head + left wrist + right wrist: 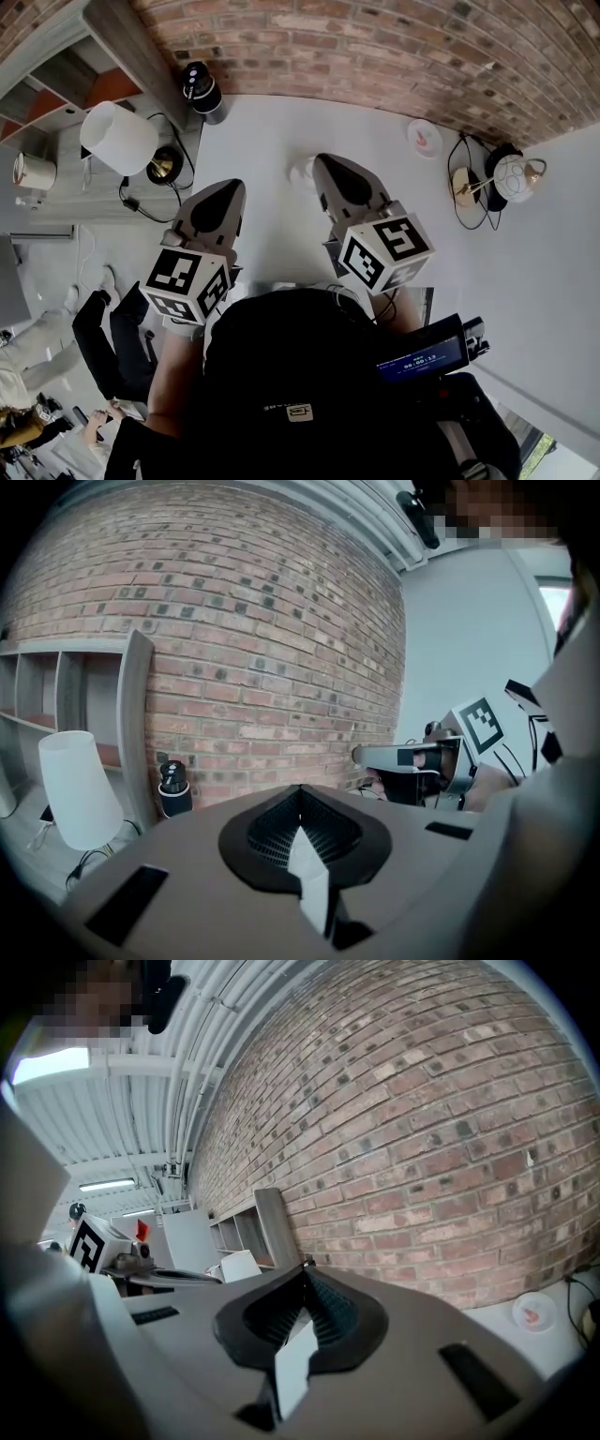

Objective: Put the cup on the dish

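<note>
left gripper (234, 187) and right gripper (323, 161) pressed together, empty; dish (424, 137) well beyond the right

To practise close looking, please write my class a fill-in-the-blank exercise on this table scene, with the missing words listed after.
1. The wall behind the white table is built of ____.
2. The left tool and the right tool both have their jaws ____, with nothing between them.
3. In the head view, the small dish lies to the ____ of the right tool.
Missing words: brick; shut; right.
</note>
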Demonstrator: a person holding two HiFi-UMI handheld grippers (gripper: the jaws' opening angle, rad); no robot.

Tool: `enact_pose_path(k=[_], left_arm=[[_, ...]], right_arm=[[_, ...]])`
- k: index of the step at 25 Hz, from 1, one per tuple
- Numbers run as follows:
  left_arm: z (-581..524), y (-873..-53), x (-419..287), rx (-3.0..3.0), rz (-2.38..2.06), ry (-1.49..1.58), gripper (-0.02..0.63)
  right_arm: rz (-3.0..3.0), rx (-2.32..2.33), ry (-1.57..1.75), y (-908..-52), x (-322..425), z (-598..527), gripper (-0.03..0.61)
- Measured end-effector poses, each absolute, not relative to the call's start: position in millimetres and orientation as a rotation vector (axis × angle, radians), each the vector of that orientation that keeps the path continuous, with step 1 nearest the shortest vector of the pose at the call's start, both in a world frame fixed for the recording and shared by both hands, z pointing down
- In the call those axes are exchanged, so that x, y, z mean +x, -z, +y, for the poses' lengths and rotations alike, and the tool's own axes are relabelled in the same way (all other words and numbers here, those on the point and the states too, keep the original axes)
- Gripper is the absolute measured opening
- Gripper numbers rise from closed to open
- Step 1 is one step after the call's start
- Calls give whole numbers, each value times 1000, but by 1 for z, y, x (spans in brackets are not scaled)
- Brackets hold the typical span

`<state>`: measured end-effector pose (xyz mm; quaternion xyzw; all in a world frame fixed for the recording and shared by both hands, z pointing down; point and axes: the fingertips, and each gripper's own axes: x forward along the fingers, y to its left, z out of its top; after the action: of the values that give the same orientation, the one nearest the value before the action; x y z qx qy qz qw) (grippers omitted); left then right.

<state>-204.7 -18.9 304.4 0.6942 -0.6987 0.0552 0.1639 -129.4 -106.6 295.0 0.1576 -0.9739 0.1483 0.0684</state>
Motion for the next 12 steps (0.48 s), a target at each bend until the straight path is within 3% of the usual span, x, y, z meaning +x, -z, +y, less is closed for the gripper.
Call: enact_pose_path(k=[12], left_arm=[[-26, -316, -203, 1961, -1970, -177, 5]], right_arm=[[-2920, 432, -465, -302, -129, -109, 5]])
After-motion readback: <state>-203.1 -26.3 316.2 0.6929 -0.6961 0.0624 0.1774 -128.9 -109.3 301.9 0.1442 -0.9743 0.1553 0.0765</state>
